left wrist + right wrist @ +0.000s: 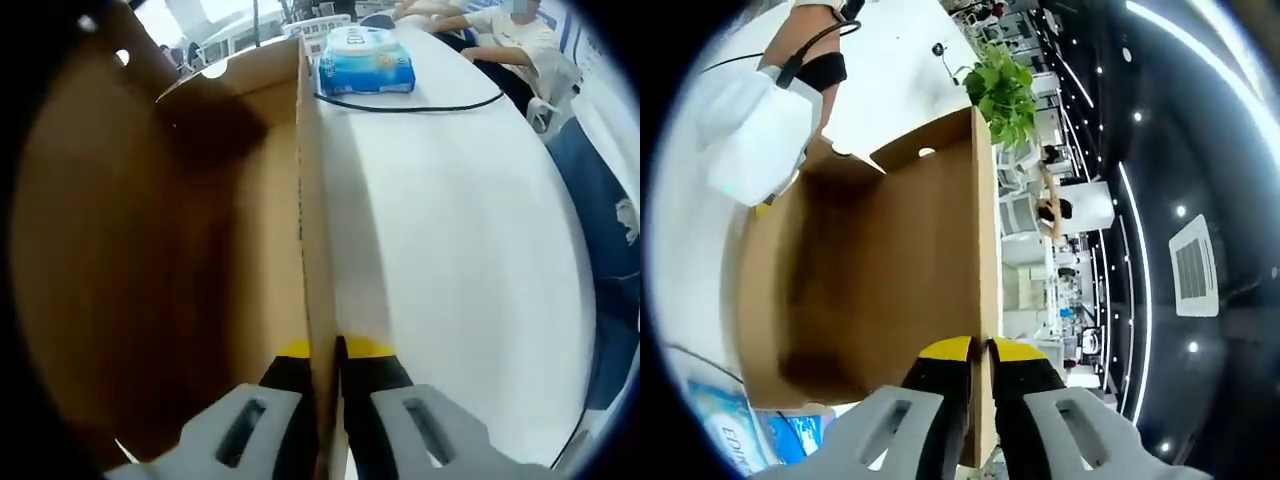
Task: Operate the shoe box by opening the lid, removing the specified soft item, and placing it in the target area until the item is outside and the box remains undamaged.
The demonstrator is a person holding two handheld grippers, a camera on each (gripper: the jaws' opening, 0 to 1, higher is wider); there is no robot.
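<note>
Each gripper clamps a wall of the open cardboard shoe box (180, 280): the left gripper (325, 350) beside the white surface (450, 250), the right gripper (980, 352) opposite.

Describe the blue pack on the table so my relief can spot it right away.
Start at the white table, beyond the open cardboard box. A black cable crosses the tabletop, and the pack lies just past it. It is soft, blue and white, with printed lettering.
</note>
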